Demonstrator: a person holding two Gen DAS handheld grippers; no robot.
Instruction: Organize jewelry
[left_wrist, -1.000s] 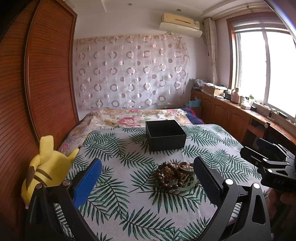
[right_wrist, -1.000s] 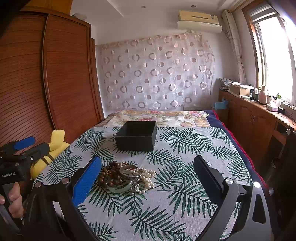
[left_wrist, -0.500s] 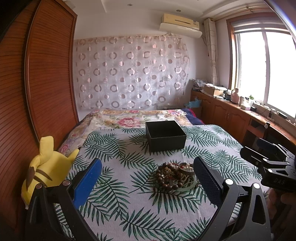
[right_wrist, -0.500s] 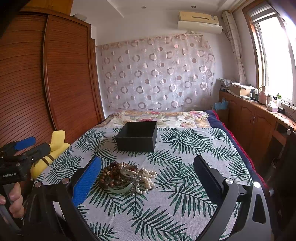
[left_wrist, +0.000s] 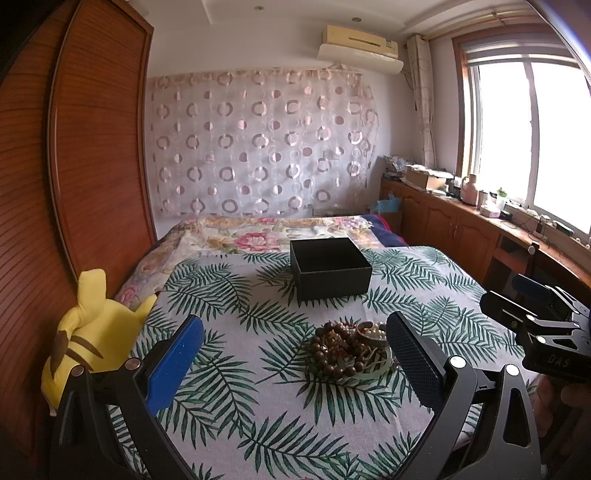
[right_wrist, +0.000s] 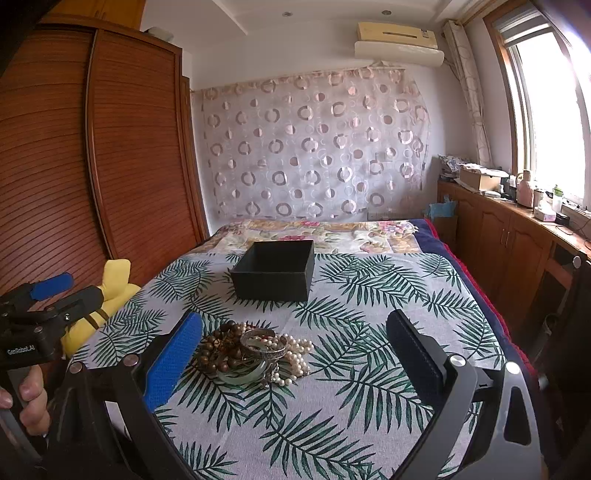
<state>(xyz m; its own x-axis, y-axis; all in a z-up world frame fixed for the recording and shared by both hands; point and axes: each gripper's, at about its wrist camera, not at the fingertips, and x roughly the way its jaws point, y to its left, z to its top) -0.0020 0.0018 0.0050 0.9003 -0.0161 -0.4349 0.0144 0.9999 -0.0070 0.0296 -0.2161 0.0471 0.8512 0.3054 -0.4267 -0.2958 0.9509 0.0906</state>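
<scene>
A heap of jewelry lies on the palm-leaf cloth: brown wooden beads, white pearls, a silver bangle and a pale green bangle. It also shows in the right wrist view. An open black box stands behind it, empty as far as I see, also in the right wrist view. My left gripper is open, above the cloth, with the heap just inside its right finger. My right gripper is open, with the heap near its left finger. Neither holds anything.
A yellow plush toy sits at the left edge by the wooden wardrobe. Wooden cabinets with clutter run along the right wall under the window. A flowered bedspread lies behind the box.
Both grippers have crept slightly forward and down toward the jewelry heap. Nothing on the cloth has moved.
</scene>
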